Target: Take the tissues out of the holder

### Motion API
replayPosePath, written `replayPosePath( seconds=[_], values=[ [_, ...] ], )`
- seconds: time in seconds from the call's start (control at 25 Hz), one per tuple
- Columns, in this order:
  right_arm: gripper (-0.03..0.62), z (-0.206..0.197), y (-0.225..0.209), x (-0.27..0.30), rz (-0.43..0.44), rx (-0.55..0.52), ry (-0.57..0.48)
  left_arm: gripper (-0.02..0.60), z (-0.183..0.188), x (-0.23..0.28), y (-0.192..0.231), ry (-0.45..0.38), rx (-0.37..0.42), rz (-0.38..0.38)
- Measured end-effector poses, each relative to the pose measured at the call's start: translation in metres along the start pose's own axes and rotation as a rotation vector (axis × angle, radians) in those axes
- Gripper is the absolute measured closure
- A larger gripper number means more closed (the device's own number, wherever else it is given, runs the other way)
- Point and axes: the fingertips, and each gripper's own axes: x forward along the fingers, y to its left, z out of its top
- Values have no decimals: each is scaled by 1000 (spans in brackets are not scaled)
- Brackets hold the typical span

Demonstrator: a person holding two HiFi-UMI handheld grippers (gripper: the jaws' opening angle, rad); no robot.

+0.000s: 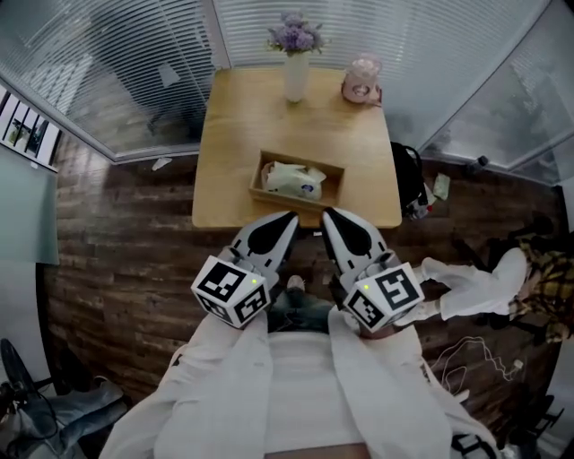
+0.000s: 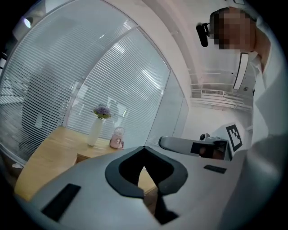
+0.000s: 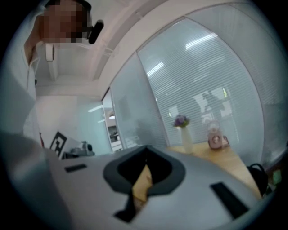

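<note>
Head view, tissues: one white pack (image 1: 292, 179) lies in one wooden holder (image 1: 260, 190) on the table (image 1: 233, 134), just beyond both tool tips and apart from them.
Head view, tools: left gripper (image 1: 289, 218) and right gripper (image 1: 328, 215) are side by side at the table's near edge.
Head view, far edge: one vase (image 1: 296, 76), one pink jar (image 1: 362, 79).
Left gripper view: jaws pressed together, nothing between; the brown edge to their left is probably the holder.
Right gripper view: blurred; jaws together, empty.

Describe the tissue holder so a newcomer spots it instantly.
Find the wooden table by the blinds. Near its front edge sits a shallow open wooden holder with a white tissue pack inside. Unlike the vase and pink object at the far edge, it is low and boxy.
</note>
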Motion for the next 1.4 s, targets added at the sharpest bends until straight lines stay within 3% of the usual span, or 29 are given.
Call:
replayPosePath(
  seconds=[0.56,0.72,1.04,1.4],
  values=[
    [583,-7,-10,21,-41,74,21,574,-2,9,24,51,-56,-25],
    [582,-12,-7,25,-37,82,41,574,6,7,29,23,-51,-30],
    [582,-20,-9,27,-59,66,78,574,9,7,28,-5,-93,-116],
    [583,-34,-5,26,-68,84,112,574,-21,14,43,148,-26,-180]
  ],
)
